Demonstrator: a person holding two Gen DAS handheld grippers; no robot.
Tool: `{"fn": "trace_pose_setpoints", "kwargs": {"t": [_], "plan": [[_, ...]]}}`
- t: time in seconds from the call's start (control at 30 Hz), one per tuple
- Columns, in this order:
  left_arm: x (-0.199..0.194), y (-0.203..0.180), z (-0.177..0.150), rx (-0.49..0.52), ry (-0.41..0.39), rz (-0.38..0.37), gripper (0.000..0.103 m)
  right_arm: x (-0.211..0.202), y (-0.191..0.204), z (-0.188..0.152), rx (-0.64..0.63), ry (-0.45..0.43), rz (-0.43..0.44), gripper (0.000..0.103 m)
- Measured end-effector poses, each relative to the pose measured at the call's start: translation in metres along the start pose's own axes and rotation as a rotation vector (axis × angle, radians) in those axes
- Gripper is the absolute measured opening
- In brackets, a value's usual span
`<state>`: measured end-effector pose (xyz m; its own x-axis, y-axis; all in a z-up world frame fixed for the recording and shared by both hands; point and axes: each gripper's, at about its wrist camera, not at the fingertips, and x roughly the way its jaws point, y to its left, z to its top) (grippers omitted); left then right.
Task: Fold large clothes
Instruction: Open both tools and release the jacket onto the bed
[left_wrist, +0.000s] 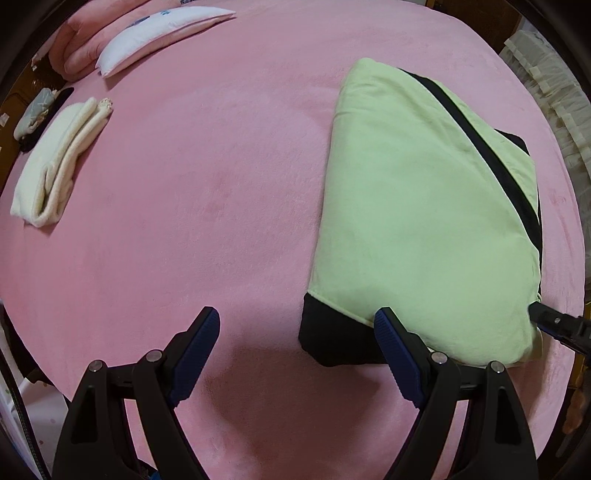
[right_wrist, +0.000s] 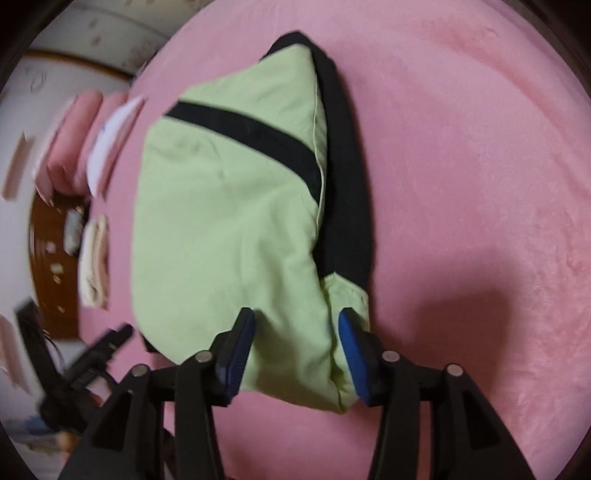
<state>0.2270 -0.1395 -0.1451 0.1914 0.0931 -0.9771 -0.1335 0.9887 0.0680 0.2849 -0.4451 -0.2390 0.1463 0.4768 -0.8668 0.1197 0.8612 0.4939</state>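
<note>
Left wrist view: folded light-green garment with black trim lies on the pink fleece bedspread, long axis running away from the camera. Left gripper hangs spread wide, empty, w/ the garment's near black corner just off its right-hand finger.

Right wrist view – blurred: right gripper straddles the near green edge, jaws parted, pads prob. not pressing, so it's nearer.

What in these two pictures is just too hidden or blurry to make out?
- Left wrist view: the right claw is cut off by the edge; only a tip shows.
- Right wrist view: the folded cream cloth and pillows are smeared by blur.
- Both views: the green garment, folded, hides its inner layers and type.
</note>
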Motion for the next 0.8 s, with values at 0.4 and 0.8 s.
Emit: {"fn": "trace_pose_setpoints", "kwargs": {"t": [0.4, 0.8], "plan": [[0.002, -0.004, -0.006, 0.027, 0.013, 0.016, 0.084, -0.020, -0.005, -0.008, 0.013, -0.129, 0.029, 0.002], [-0.003, -0.010, -0.003, 0.072, -0.020, 0.034, 0.084, -0.035, -0.025, -0.045, 0.081, -0.225, -0.171, 0.000]]}}
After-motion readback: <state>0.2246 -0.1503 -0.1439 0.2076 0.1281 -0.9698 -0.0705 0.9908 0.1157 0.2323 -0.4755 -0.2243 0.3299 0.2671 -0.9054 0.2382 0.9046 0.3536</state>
